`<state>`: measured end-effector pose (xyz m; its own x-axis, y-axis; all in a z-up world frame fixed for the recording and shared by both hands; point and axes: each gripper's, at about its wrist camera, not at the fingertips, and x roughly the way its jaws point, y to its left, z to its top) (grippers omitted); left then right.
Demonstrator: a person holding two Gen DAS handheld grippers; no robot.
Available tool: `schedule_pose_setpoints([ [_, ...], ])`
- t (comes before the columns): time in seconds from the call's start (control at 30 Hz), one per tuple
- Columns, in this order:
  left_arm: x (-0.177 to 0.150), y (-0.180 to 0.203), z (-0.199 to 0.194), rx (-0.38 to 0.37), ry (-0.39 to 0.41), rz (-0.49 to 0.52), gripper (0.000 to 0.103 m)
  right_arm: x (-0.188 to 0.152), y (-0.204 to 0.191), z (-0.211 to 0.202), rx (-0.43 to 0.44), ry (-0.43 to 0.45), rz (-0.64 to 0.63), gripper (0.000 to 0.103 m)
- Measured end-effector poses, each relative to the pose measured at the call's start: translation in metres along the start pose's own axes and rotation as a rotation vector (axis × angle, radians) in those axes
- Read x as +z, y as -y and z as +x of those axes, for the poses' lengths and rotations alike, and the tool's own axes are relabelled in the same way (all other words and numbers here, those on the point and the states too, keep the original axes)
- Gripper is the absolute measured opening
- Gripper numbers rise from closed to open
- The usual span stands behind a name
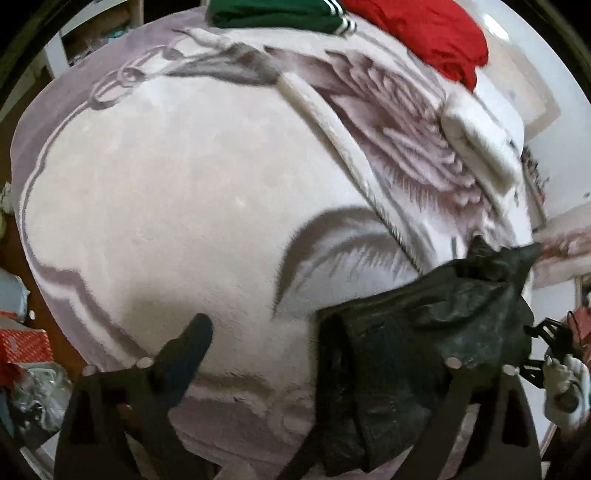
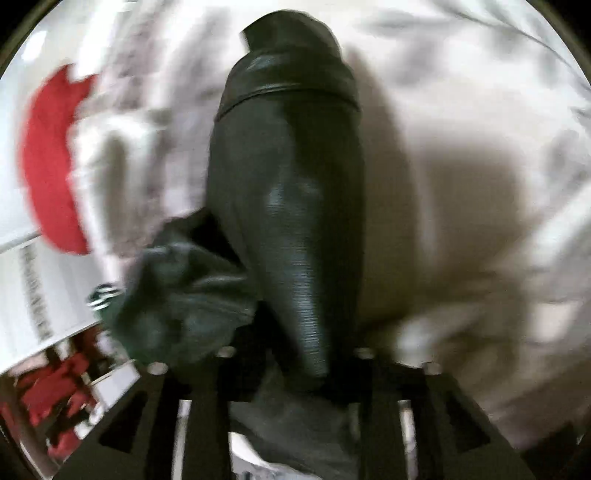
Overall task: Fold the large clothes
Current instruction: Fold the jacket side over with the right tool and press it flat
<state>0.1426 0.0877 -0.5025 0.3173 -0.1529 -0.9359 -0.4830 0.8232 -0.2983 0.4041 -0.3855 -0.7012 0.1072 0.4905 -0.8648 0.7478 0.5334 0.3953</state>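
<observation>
A big pale blanket (image 1: 166,206) with a grey feather and swirl pattern is spread over the bed and fills most of the left wrist view. On its far side a red garment (image 1: 436,33) and a folded green garment (image 1: 273,14) with white stripes are laid close together. A rolled white cloth (image 1: 480,147) is seen just below the red one.

The black garment (image 1: 417,350), shiny like leather, is bunched on the near right part of the blanket. In the right wrist view it (image 2: 288,206) is seen as a long dark shape running away from the camera.

The left tongs (image 1: 295,369) are spread wide. One finger (image 1: 188,347) is seen over bare blanket, and the other is hidden behind the black garment, so a grasp cannot be told.

The right tongs (image 2: 291,354) are clenched on the black garment, which is bunched between them.

Some writing is seen on a white board (image 2: 37,280) at the left edge, but it is too blurred to be read.
</observation>
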Motion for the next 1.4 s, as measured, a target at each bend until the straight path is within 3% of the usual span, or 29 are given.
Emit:
schedule_pose_setpoints([
  [0.1,-0.005,0.023,0.009,-0.021,-0.03,0.008,0.096,0.003,0.013,-0.011,-0.079,-0.05,-0.014,0.057],
  [0.2,-0.017,0.054,0.012,-0.026,-0.041,0.042,0.096,-0.009,-0.01,-0.044,-0.294,0.056,-0.262,0.057],
  [0.27,-0.025,0.08,0.016,-0.002,-0.052,0.086,0.096,-0.025,-0.02,-0.063,-0.357,0.115,-0.397,0.057],
  [0.3,-0.028,0.089,0.016,0.002,-0.054,0.098,0.096,-0.032,-0.03,-0.064,-0.345,0.107,-0.45,0.057],
  [0.43,-0.029,0.124,0.034,-0.006,-0.046,0.113,0.096,-0.052,-0.096,-0.014,-0.233,-0.096,-0.68,0.057],
  [0.53,-0.023,0.128,0.067,0.086,-0.076,0.127,0.096,-0.052,-0.149,0.034,-0.237,-0.069,-0.802,0.057],
  [0.57,-0.02,0.123,0.08,0.117,-0.086,0.123,0.096,-0.047,-0.17,0.061,-0.297,-0.04,-0.848,0.057],
  [0.63,-0.014,0.11,0.102,0.108,-0.104,0.092,0.096,-0.036,-0.18,0.099,-0.341,-0.027,-0.841,0.057],
  [0.73,-0.007,0.111,0.104,0.111,-0.11,0.11,0.096,-0.021,-0.192,0.119,-0.367,-0.032,-0.848,0.059],
  [0.87,0.0,0.117,0.074,0.13,-0.1,0.087,0.096,-0.017,-0.197,0.089,-0.335,-0.123,-0.794,0.059],
  [0.97,0.007,0.126,0.042,0.139,-0.044,0.037,0.096,-0.023,-0.196,0.035,-0.25,-0.1,-0.827,0.059],
  [1.07,0.009,0.143,0.028,0.049,-0.026,0.004,0.095,-0.031,-0.179,-0.005,-0.231,-0.092,-0.819,0.058],
  [1.1,0.009,0.152,0.03,0.001,-0.037,0.006,0.08,-0.031,-0.17,-0.013,-0.239,-0.095,-0.81,0.04],
  [1.13,0.008,0.162,0.035,-0.027,-0.051,0.012,0.048,-0.034,-0.168,-0.013,-0.247,-0.101,-0.803,0.021],
  [1.2,0.009,0.185,0.062,-0.052,-0.114,0.045,0.015,-0.037,-0.154,-0.004,-0.242,-0.161,-0.792,0.018],
  [1.3,0.01,0.196,0.112,-0.018,-0.198,0.053,0.015,-0.048,-0.151,0.031,-0.224,-0.249,-0.801,0.018],
  [1.4,0.017,0.183,0.143,-0.019,-0.246,0.001,0.017,-0.063,-0.16,0.098,-0.315,-0.302,-0.85,0.016],
])
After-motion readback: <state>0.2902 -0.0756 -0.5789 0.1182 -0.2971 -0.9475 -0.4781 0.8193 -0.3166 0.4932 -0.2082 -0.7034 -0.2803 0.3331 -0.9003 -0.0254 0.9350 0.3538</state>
